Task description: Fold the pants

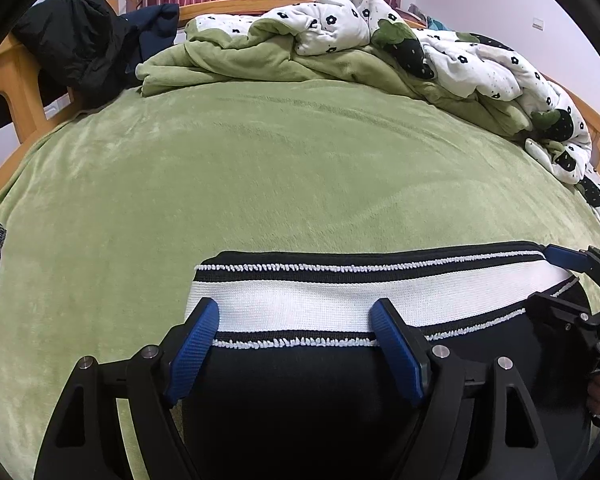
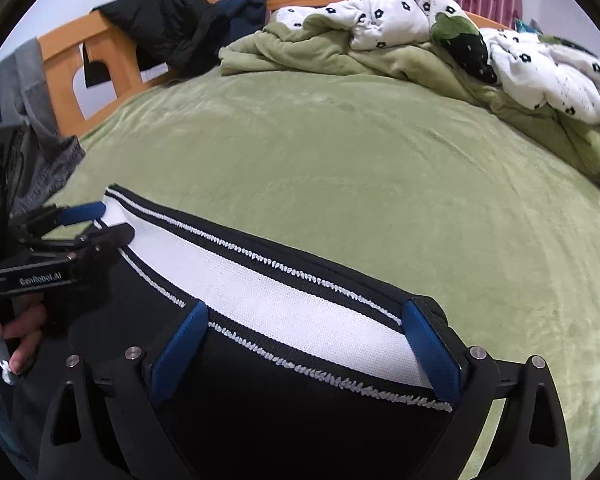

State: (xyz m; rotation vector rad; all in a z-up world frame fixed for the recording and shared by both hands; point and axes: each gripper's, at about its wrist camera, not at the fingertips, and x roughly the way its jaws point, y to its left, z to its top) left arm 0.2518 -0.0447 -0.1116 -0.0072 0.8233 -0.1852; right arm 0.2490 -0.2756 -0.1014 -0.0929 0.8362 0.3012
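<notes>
Black pants (image 1: 300, 392) with a white, black-striped waistband (image 1: 340, 296) lie on the green bed near its front edge; they also show in the right wrist view (image 2: 284, 408), waistband (image 2: 284, 292). My left gripper (image 1: 296, 324) is open, its blue pads either side of the waistband's left part. My right gripper (image 2: 308, 328) is open over the waistband's right end. Each gripper shows in the other's view, the right one (image 1: 572, 280) and the left one (image 2: 96, 224), jaws apart around the waistband's ends.
A green fleece blanket (image 1: 260, 168) covers the bed. A crumpled green and white flowered quilt (image 1: 380, 40) lies at the back and right. Dark jackets (image 1: 84, 40) hang on the wooden bed frame (image 1: 8, 80) at left. Grey clothing (image 2: 40, 152) sits at the left edge.
</notes>
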